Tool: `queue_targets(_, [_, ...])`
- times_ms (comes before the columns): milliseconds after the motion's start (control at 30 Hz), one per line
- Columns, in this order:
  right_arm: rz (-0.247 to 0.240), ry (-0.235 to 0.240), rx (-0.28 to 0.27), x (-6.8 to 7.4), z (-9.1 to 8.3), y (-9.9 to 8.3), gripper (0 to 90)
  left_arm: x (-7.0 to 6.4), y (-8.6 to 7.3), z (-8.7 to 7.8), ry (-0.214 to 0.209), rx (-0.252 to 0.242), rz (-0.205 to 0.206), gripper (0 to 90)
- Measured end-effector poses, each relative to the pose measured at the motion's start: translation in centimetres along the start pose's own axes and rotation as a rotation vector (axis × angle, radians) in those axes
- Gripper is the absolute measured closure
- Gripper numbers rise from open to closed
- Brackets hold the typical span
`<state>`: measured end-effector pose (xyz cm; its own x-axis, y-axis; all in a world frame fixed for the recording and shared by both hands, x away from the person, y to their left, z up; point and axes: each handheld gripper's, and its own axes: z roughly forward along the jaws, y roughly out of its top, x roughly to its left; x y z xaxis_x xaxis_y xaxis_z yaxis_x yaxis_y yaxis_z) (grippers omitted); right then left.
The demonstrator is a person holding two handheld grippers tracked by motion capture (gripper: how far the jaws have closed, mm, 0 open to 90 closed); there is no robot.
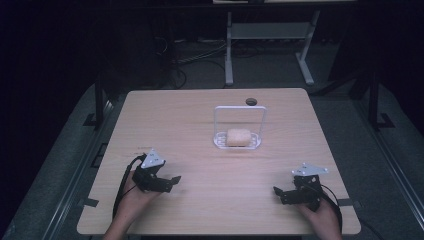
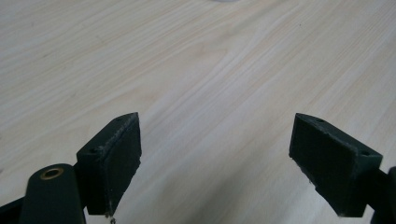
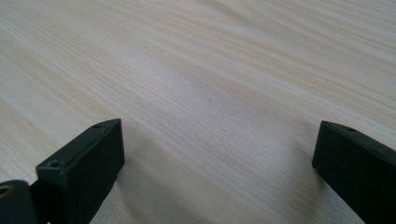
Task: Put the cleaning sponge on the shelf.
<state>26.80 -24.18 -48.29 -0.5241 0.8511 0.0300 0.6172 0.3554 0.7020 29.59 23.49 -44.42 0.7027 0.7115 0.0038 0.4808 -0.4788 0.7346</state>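
A pale bun (image 1: 238, 136) sat in a white wire rack (image 1: 239, 111) near the middle of the wooden table (image 1: 165, 115), well apart from both grippers. The left gripper (image 1: 172, 180) and right gripper (image 1: 276, 192) rested at the near edge, each with jaws spread wide over bare wood and holding nothing. The bun looked light and soft, likely to crush under a hard squeeze; a gentle pinch across its long sides, clear of the rack's tall frame, seemed safest.
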Motion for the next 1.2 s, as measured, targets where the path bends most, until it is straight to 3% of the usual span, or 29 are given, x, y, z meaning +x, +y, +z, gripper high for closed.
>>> queue_targets(767, [0.003, 0.0, 0.002, 0.0, 0.0, 0.0, 2.0, 0.4, -5.5, -2.0, 0.037, 0.048, -0.01, 12.8])
queue_targets(933, [0.002, 0.0, 0.002, 0.0, 0.0, 0.0, 2.0, 0.8, -6.0, -2.0, 0.021, 0.022, -0.015, 12.6])
queue_targets(1200, [0.001, 0.0, 0.002, 0.0, 0.0, 0.0, 2.0, 0.9, -6.1, -2.1, 0.02, 0.021, -0.013, 12.6])
